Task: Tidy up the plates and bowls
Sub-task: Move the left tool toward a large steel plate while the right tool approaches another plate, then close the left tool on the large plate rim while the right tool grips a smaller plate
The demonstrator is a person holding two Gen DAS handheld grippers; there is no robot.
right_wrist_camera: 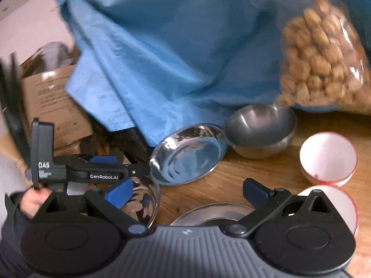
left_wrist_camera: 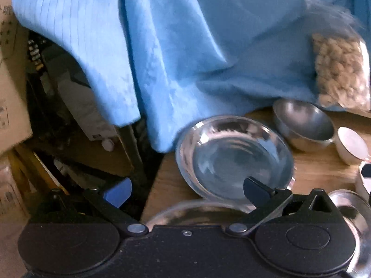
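Note:
A shiny steel plate [left_wrist_camera: 234, 159] [right_wrist_camera: 187, 155] lies tilted at the wooden table's left edge. Behind it stands a dull steel bowl [left_wrist_camera: 303, 125] [right_wrist_camera: 259, 127]. My left gripper [left_wrist_camera: 187, 192] [right_wrist_camera: 125, 166] is open, its right finger over the plate's near rim and its left finger off the table edge. A white bowl with a red rim [left_wrist_camera: 352, 144] [right_wrist_camera: 327, 157] sits to the right, and a second white bowl [right_wrist_camera: 336, 206] sits nearer. My right gripper [right_wrist_camera: 187, 192] is open and empty above another steel dish [right_wrist_camera: 208, 215] [left_wrist_camera: 192, 213]. A shiny steel bowl [right_wrist_camera: 143, 203] sits under its left finger.
A blue cloth [left_wrist_camera: 185, 58] [right_wrist_camera: 174, 58] hangs behind the dishes and touches the plate. A clear bag of nuts [left_wrist_camera: 340, 74] [right_wrist_camera: 324, 64] leans at the back right. Cardboard boxes [left_wrist_camera: 14, 92] [right_wrist_camera: 51, 106] and clutter fill the floor left of the table [left_wrist_camera: 320, 173]. A hand [right_wrist_camera: 34, 199] holds the left gripper.

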